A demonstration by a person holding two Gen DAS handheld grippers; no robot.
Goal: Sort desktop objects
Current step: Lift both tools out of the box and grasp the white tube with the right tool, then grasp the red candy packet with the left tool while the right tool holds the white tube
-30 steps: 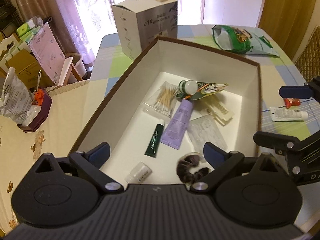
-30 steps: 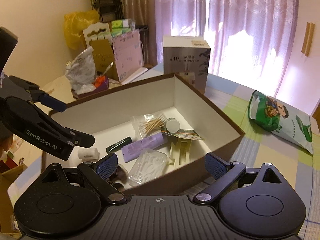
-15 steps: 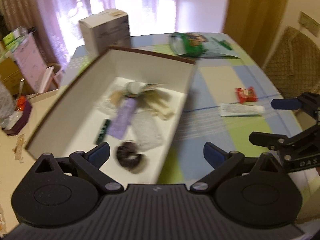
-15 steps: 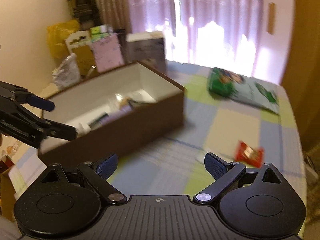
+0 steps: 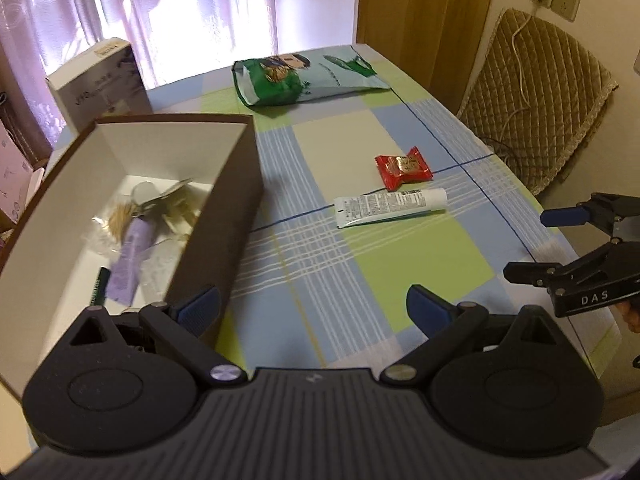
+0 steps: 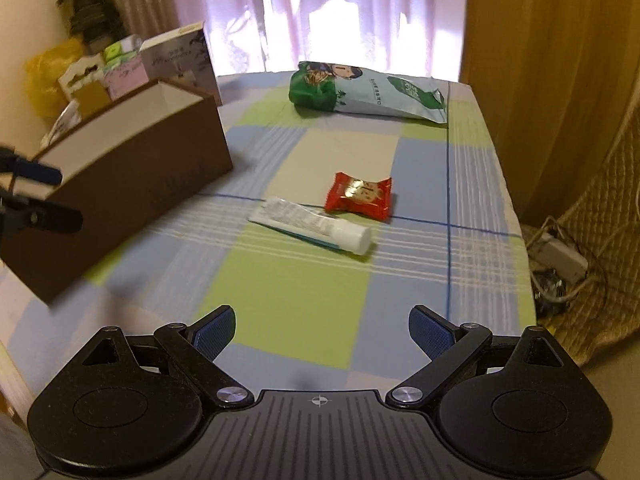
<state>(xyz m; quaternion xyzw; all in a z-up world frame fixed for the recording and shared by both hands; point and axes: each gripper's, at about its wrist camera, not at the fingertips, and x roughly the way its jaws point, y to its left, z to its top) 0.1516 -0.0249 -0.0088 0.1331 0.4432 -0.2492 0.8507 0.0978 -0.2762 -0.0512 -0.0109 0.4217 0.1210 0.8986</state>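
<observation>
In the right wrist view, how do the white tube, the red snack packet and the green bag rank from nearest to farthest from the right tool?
1. White tube, centre of the table, ahead of the right tool.
2. Red snack packet, just behind the tube.
3. Green bag, at the far edge.

Both claws swung right, off brown box (image 5: pixel 224 216), now over tablecloth facing white tube (image 6: pixel 316 226), red packet (image 6: pixel 358 196).

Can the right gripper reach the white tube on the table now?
Probably yes: the right gripper is open and the white tube lies ahead on bare tablecloth, nothing between them.
</observation>
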